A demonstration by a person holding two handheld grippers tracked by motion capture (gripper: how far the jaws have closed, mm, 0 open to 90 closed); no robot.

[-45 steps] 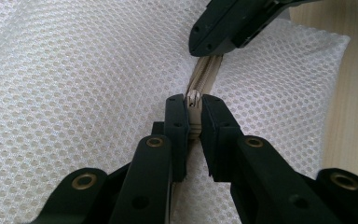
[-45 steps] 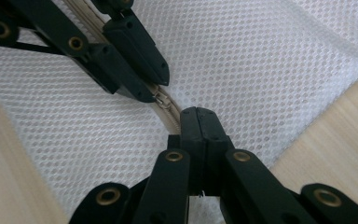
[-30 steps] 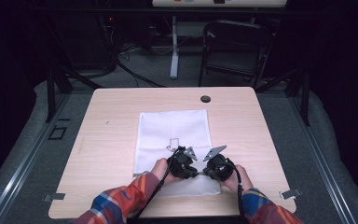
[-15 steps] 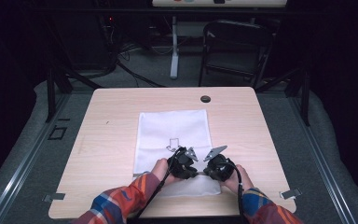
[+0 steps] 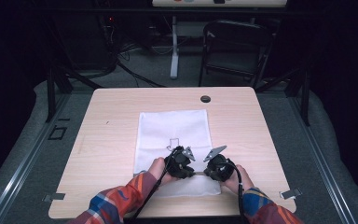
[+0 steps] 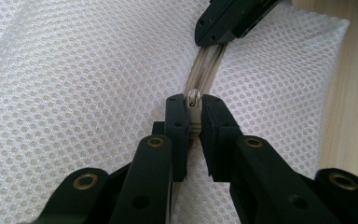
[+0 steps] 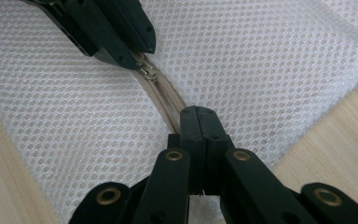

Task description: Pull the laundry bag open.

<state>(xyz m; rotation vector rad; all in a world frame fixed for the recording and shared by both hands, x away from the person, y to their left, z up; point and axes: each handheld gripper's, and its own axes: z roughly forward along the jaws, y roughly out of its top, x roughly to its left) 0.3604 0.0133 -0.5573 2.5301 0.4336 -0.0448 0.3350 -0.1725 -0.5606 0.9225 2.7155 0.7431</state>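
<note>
On the counter (image 5: pixel 121 116), the mesh bag (image 5: pixel 175 128) lay flat; left tongs (image 6: pixel 194 122) pinched the zip pull (image 6: pixel 193 99), right tongs (image 7: pixel 199 122) clamped the zip tape (image 7: pixel 165 100); pulling should stay level, tape taut.

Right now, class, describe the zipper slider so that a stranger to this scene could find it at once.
Start at the wooden table and find the white mesh bag lying on it. Along the bag's near end runs a beige zipper. The zipper slider is the small pale metal piece pinched by the left gripper, while the right gripper grips plain zipper tape.
</note>
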